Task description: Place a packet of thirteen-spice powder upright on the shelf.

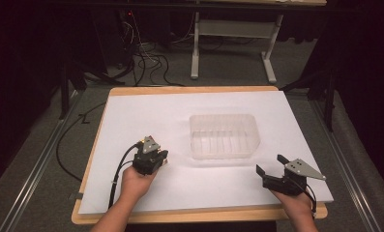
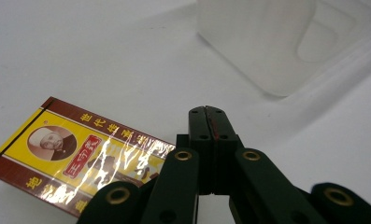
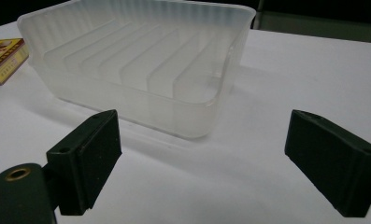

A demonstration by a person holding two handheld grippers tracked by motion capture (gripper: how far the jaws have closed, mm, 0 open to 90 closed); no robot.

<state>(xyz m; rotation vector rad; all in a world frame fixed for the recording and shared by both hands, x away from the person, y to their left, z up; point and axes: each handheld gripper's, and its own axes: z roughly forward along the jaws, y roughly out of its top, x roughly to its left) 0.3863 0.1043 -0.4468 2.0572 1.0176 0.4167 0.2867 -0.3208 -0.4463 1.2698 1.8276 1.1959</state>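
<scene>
Yellow and dark red make up the face of the small packet (image 2: pixel 75 161), a flat box wrapped in glossy film that catches the light, printed with a round portrait and rows of characters. It lies flat on the white sheet (image 1: pixel 146 121) that covers the table, near the person's left side, just beside the left gripper (image 2: pixel 206 122) and left of the clear tray (image 1: pixel 224 136) (in the right gripper view its corner peeks in beyond the tray's far left wall). The tray is a frosted, ribbed plastic tub with rounded corners, sitting upright near the middle of the sheet, with nothing inside it that can be seen.

Left gripper: its jaws are pressed together with nothing between them, the tips hanging just over the sheet beside the packet's right edge; whether they touch the packet cannot be told. In the high view the left hand (image 1: pixel 134 183) grasps it from behind, forearm coming in from the bottom edge, the gripper pointing toward the tray.

Right gripper (image 3: pixel 202 163): jaws spread wide and empty, aimed at the tray's near corner but apart from it. The right hand (image 1: pixel 296 203) holds it low over the sheet's near right corner.
</scene>
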